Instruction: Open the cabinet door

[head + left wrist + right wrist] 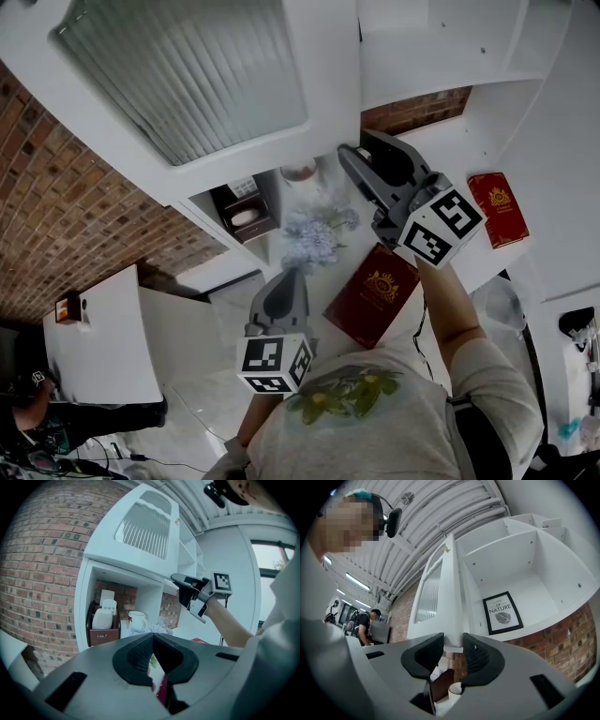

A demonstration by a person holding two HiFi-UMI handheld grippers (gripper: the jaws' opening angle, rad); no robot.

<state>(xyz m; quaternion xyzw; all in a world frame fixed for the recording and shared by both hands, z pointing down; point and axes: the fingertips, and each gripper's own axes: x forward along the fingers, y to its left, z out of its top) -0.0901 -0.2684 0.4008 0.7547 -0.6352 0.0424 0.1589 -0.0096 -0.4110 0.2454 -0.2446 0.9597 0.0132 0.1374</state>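
The white cabinet door point(187, 75) with its ribbed glass pane stands swung out from the cabinet. In the right gripper view the door point(440, 602) is edge-on, and its lower edge sits between the pads of my right gripper point(453, 641), which is shut on it. From the head view the right gripper point(354, 150) reaches up to the door's bottom corner. The left gripper view shows the same door point(140, 531) with the right gripper point(180, 581) at its lower corner. My left gripper point(152, 637) hangs lower, shut and with nothing in it, away from the door; it shows too in the head view as the left gripper point(289, 277).
Inside the open cabinet point(520, 573) leans a framed print point(502, 612). On the shelf below stand a brown holder point(246, 217), a mug point(298, 173) and pale flowers point(314, 239). Two red books point(373, 292) point(498, 208) lie on the white counter. A person point(37, 394) stands at the lower left.
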